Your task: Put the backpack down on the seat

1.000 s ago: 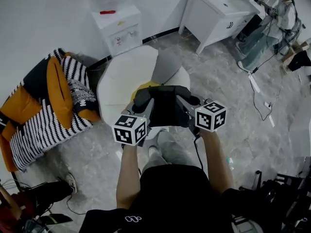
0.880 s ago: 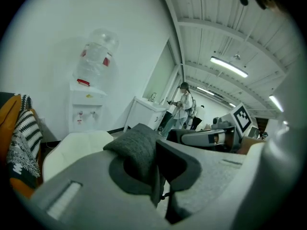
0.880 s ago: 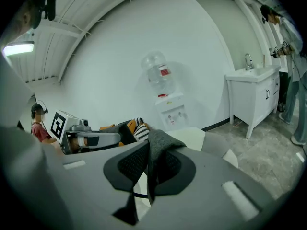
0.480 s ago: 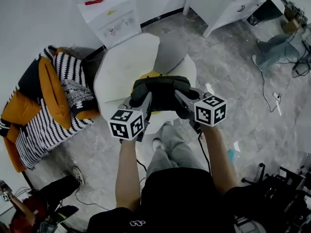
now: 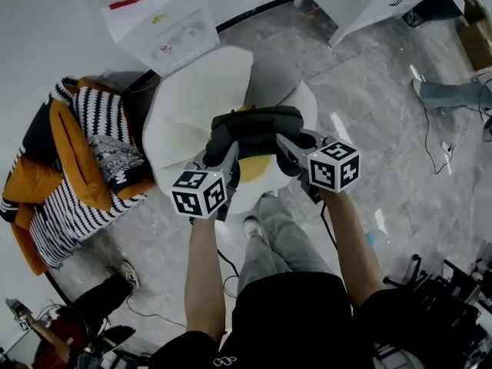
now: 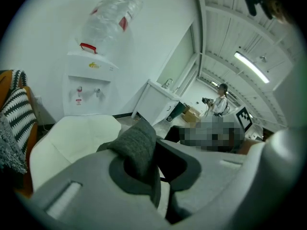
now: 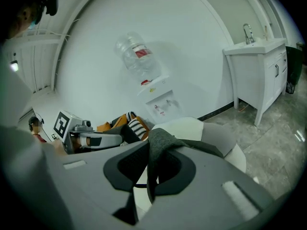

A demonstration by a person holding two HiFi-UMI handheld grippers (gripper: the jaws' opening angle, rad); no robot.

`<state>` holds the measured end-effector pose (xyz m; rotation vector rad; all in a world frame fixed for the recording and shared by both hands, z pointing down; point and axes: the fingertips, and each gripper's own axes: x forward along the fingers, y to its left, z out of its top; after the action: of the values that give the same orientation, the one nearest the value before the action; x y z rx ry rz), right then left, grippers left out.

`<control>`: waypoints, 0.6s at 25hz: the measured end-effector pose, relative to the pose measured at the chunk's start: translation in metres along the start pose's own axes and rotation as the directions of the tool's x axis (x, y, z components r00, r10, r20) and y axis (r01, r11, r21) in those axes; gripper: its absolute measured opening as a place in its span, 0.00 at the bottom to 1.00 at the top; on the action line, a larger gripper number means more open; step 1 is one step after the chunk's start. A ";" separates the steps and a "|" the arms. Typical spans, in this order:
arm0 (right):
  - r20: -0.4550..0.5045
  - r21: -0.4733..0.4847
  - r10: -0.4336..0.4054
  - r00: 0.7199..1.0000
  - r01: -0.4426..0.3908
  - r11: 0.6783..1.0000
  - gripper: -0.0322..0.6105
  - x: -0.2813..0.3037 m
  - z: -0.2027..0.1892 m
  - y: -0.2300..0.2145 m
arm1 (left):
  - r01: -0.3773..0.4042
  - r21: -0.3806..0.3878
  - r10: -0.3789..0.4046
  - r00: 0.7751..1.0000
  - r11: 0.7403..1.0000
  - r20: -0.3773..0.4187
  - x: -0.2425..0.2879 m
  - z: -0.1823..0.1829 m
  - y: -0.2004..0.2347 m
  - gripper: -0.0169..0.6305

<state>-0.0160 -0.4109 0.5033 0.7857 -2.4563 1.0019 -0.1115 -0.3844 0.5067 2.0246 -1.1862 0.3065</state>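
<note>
Left gripper (image 5: pixel 225 158) and right gripper (image 5: pixel 286 146), fingers clamped on folds of the backpack (image 5: pixel 250 127), share its weight evenly. It hangs beyond the fingers over the white chair (image 5: pixel 191 104), probably awaiting lowering onto the seat.

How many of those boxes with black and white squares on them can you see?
2. The left cube sits on the left gripper, and the right cube sits on the right gripper. Both grippers hold the backpack. None looks hidden.
</note>
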 end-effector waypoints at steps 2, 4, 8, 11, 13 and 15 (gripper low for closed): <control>-0.011 0.000 0.005 1.000 -0.005 1.000 0.11 0.011 0.003 -0.013 | -0.008 -0.021 0.007 1.000 1.000 -0.003 0.015 0.003 0.010 0.07; -0.018 0.007 0.008 1.000 -0.008 1.000 0.11 0.022 0.005 -0.025 | -0.012 -0.035 0.012 1.000 0.999 -0.008 0.028 0.005 0.019 0.07; -0.032 0.022 0.009 0.999 -0.008 1.000 0.11 0.041 0.006 -0.051 | -0.014 -0.043 0.012 0.999 0.999 -0.031 0.053 0.003 0.034 0.07; -0.041 0.011 0.022 0.999 -0.021 1.000 0.11 0.055 0.010 -0.065 | -0.031 -0.059 0.028 0.999 0.998 -0.039 0.069 0.006 0.047 0.07; -0.041 -0.002 0.034 0.999 -0.034 0.999 0.11 0.063 0.014 -0.072 | -0.042 -0.065 0.040 0.998 0.997 -0.040 0.078 0.008 0.055 0.07; -0.043 -0.016 0.046 0.998 -0.047 0.999 0.11 0.072 0.019 -0.078 | -0.053 -0.067 0.051 0.998 0.996 -0.039 0.086 0.011 0.063 0.07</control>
<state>-0.0257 -0.4962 0.5686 0.6975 -2.4532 1.0026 -0.1191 -0.4656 0.5767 1.9238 -1.2118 0.3233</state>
